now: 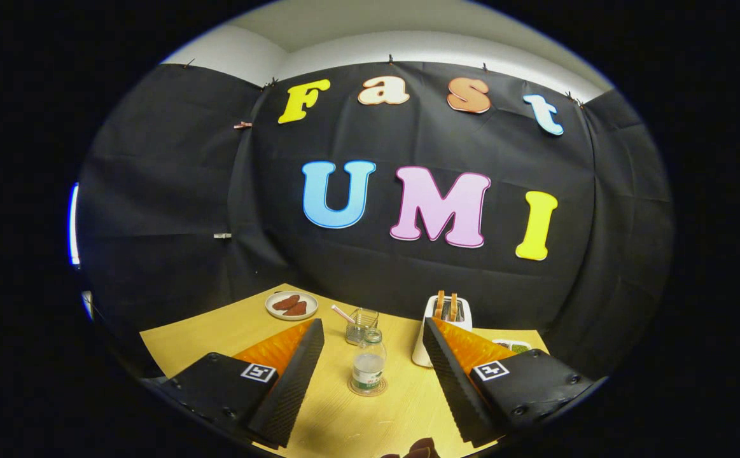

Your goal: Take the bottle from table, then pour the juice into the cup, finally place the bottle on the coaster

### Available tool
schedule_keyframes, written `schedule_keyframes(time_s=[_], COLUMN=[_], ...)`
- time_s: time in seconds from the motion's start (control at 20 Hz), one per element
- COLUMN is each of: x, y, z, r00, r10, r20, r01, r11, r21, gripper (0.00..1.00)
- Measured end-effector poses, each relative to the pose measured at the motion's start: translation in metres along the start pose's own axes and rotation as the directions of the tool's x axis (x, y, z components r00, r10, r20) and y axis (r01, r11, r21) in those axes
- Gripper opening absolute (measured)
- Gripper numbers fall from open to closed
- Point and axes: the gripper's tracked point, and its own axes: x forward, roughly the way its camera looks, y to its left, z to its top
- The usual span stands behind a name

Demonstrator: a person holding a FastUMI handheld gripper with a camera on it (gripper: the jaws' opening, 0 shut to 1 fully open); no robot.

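The bottle (368, 361) stands upright on the coaster (367, 388) on the worktop (344, 413), straight ahead of the gripper (373, 343) and centred in the gap of its fingers (293, 375), which are wide open and empty, with the cup (361, 324) just behind the bottle.

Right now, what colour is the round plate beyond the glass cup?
White, holding reddish-brown pieces; the round plate shows best in the gripper view, past the open gripper.

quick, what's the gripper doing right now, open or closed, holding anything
Gripper: open and holding nothing; the bottle stands upright on the coaster between its fingers, touching neither.
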Motion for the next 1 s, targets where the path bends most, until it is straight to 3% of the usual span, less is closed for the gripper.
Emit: schedule_keyframes(time_s=[0.3,1.0], x=[-0.026,-0.04], y=[-0.019,-0.044], z=[0.032,0.034], r00=[0.996,0.988], r10=[-0.066,-0.138], r20=[0.056,0.066], r01=[0.066,0.139], r11=[0.998,0.99], r21=[-0.005,-0.001], gripper=[0.98,0.98])
